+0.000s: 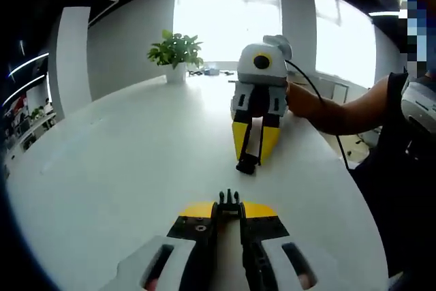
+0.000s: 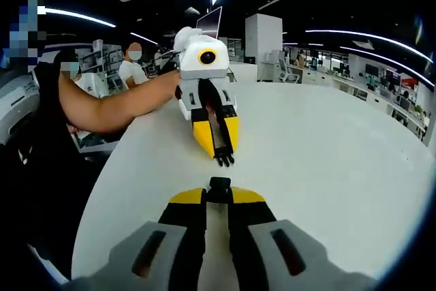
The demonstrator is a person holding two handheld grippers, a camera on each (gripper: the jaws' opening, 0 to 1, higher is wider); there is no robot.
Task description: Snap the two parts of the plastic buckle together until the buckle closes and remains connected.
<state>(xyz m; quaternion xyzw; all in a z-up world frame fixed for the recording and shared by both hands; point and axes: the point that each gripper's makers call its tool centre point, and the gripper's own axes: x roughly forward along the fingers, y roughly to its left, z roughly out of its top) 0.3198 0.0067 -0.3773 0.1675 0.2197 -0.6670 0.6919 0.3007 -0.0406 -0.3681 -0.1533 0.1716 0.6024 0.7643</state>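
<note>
My left gripper (image 1: 229, 208) is shut on the pronged half of the black plastic buckle (image 1: 229, 198), whose prongs stick out past the yellow jaw tips. Facing it across the white table (image 1: 122, 161) is my right gripper (image 1: 251, 158), shut on the socket half (image 1: 247, 164). In the right gripper view, my right gripper (image 2: 218, 195) holds that socket half (image 2: 219, 185) at its tips. The left gripper (image 2: 221, 151) points back at it with the pronged half (image 2: 224, 160). The two halves are roughly in line, with a gap of table between them.
A potted plant (image 1: 176, 52) stands at the table's far edge by bright windows. The person's forearm (image 2: 119, 108) reaches in from the left, and the table edge (image 2: 102, 195) runs close below it. Two people (image 2: 133, 59) stand far behind in the office.
</note>
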